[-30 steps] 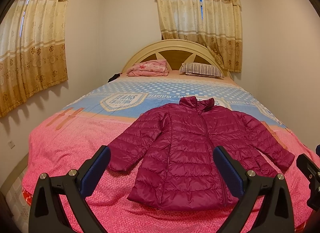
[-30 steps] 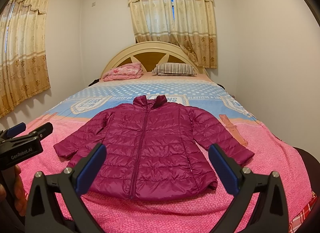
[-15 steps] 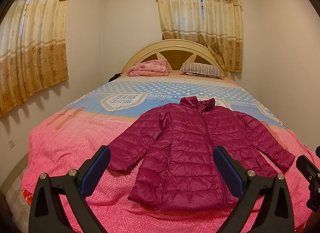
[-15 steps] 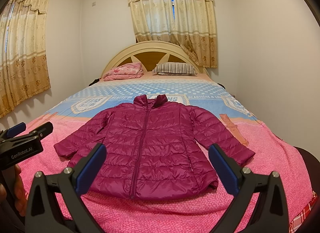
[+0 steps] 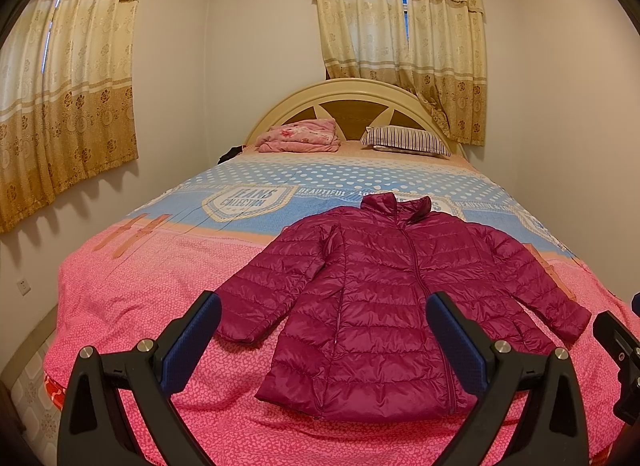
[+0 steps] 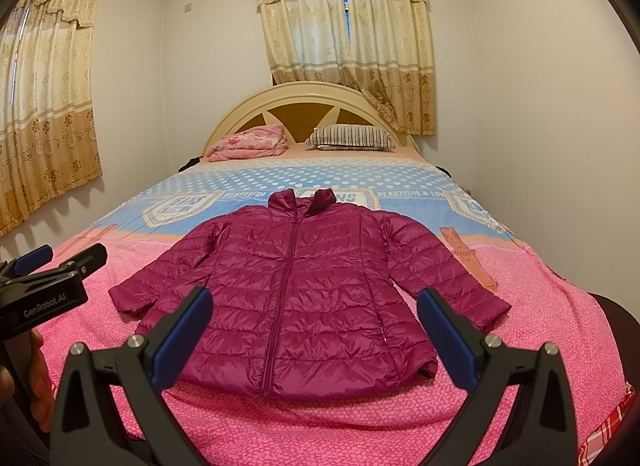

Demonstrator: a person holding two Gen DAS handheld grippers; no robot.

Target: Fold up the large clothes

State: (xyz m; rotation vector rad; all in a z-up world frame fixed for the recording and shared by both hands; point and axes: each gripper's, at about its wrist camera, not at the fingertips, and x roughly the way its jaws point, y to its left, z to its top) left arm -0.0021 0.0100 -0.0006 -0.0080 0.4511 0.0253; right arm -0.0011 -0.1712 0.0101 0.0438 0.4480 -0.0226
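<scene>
A magenta quilted puffer jacket [image 5: 384, 298] lies flat, zipped, front up, on the bed, collar toward the headboard and both sleeves spread out. It also shows in the right wrist view [image 6: 304, 294]. My left gripper [image 5: 324, 336] is open and empty, held above the bed's near edge, short of the hem. My right gripper [image 6: 316, 328] is open and empty too, centred in front of the hem. The left gripper shows at the left edge of the right wrist view [image 6: 44, 286]. The right gripper shows at the right edge of the left wrist view [image 5: 620, 350].
The bed [image 5: 132, 298] has a pink and blue cover. A folded pink blanket [image 5: 300, 135] and a striped pillow [image 5: 404, 140] lie by the headboard [image 5: 352, 93]. Walls stand close on both sides, with curtains [image 5: 60, 105] at left and behind.
</scene>
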